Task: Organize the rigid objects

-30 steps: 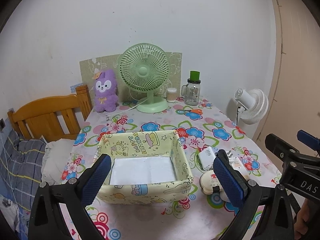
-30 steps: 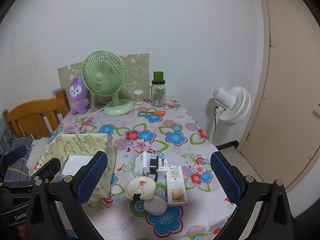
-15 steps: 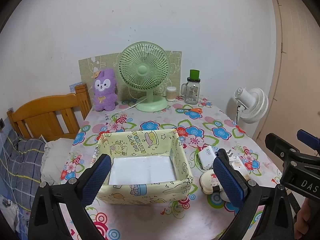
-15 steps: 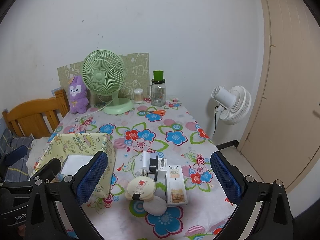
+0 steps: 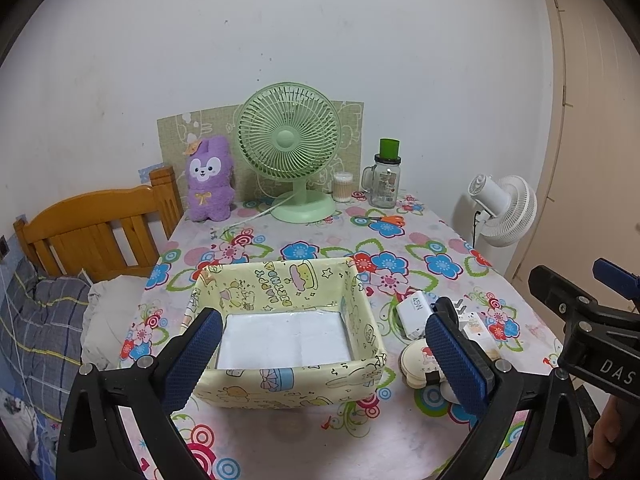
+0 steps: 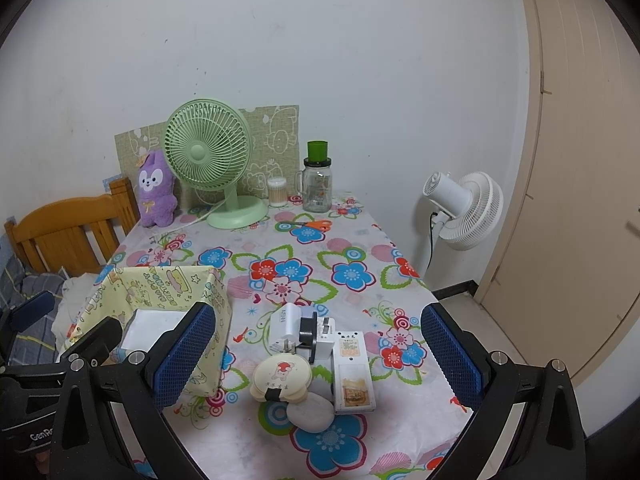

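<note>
At the left, the left gripper (image 5: 320, 354) is hovering over the yellow cartoon-print box (image 5: 288, 382), its blue-padded jaws spread wide and holding nothing. The box is sitting on the flowered tablecloth (image 6: 352, 272) with only a white liner showing inside. Just to the right of the box, a cluster of small rigid items is lying on the cloth: a white charger (image 6: 283, 326), a black-and-white plug adapter (image 6: 314, 334), a round cream case (image 6: 281, 376), a grey pebble-shaped object (image 6: 310, 412) and a flat white device (image 6: 352, 372), all touching or nearly so. The right gripper (image 6: 320, 354) is hanging above this cluster, jaws wide apart and empty. At the table's far end, a green fan (image 6: 210, 156) and a glass jar (image 6: 317, 188) are standing.
</note>
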{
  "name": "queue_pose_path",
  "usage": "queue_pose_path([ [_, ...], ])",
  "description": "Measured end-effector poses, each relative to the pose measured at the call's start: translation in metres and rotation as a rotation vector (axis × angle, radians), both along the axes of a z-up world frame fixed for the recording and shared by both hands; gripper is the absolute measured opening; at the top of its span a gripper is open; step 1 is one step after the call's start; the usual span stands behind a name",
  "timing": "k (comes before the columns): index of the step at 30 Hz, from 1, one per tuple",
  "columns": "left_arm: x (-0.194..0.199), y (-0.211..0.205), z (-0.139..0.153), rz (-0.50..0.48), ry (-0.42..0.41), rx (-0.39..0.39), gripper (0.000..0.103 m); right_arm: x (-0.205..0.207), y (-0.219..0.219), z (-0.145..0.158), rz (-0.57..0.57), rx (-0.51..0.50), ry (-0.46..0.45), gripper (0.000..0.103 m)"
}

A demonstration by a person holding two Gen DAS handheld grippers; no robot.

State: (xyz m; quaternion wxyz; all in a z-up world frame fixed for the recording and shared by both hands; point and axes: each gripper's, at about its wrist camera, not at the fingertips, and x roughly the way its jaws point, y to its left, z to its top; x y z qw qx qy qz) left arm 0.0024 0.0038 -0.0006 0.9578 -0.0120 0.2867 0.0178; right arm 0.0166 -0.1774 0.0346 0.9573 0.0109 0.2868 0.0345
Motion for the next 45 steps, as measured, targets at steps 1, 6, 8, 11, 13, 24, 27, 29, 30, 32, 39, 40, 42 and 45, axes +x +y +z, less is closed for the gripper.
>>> queue_pose_path([
  [1, 0.0, 0.0, 0.0, -0.001, 0.001, -0.002, 0.102, 0.0, 0.0, 0.0, 0.0, 0.0, 0.0, 0.103],
  [6, 0.0, 0.0, 0.0, -0.002, 0.003, -0.004, 0.102, 0.0, 0.001, 0.0, 0.0, -0.001, 0.0, 0.103],
  [8, 0.0, 0.0, 0.0, -0.001, 0.003, -0.004, 0.102, 0.0, 0.001, 0.0, -0.001, 0.0, 0.0, 0.103],
  [11, 0.0, 0.0, 0.0, -0.002, 0.004, -0.003, 0.101, 0.001, 0.001, -0.001, 0.0, 0.001, 0.001, 0.103],
  [13, 0.0, 0.0, 0.0, -0.001, 0.004, -0.003, 0.101, 0.001, 0.001, -0.001, 0.0, 0.0, 0.001, 0.103],
  [24, 0.007, -0.006, -0.005, -0.01, 0.025, -0.007, 0.095, 0.005, 0.0, -0.008, 0.008, -0.002, 0.007, 0.103],
  [27, 0.01, -0.009, -0.007, -0.018, 0.032, -0.007, 0.094, 0.007, -0.002, -0.01, 0.01, 0.0, 0.012, 0.101],
  [29, 0.012, -0.013, -0.009, -0.023, 0.038, -0.006, 0.093, 0.009, -0.004, -0.011, 0.008, -0.001, 0.017, 0.1],
  [30, 0.014, -0.014, -0.01, -0.027, 0.043, -0.007, 0.092, 0.01, -0.005, -0.011, 0.008, -0.001, 0.021, 0.099],
  [32, 0.016, -0.018, -0.013, -0.034, 0.053, -0.011, 0.091, 0.012, -0.009, -0.015, 0.007, 0.0, 0.03, 0.097],
  [39, 0.027, -0.035, -0.025, -0.06, 0.089, -0.011, 0.085, 0.025, -0.021, -0.032, -0.003, -0.01, 0.081, 0.09],
  [40, 0.029, -0.038, -0.027, -0.06, 0.094, -0.013, 0.085, 0.028, -0.024, -0.035, -0.002, -0.009, 0.092, 0.09],
  [42, 0.032, -0.042, -0.032, -0.069, 0.108, -0.019, 0.084, 0.032, -0.028, -0.041, -0.003, -0.011, 0.11, 0.088],
  [45, 0.037, -0.05, -0.038, -0.082, 0.126, -0.019, 0.084, 0.037, -0.034, -0.047, -0.01, -0.02, 0.125, 0.088],
])
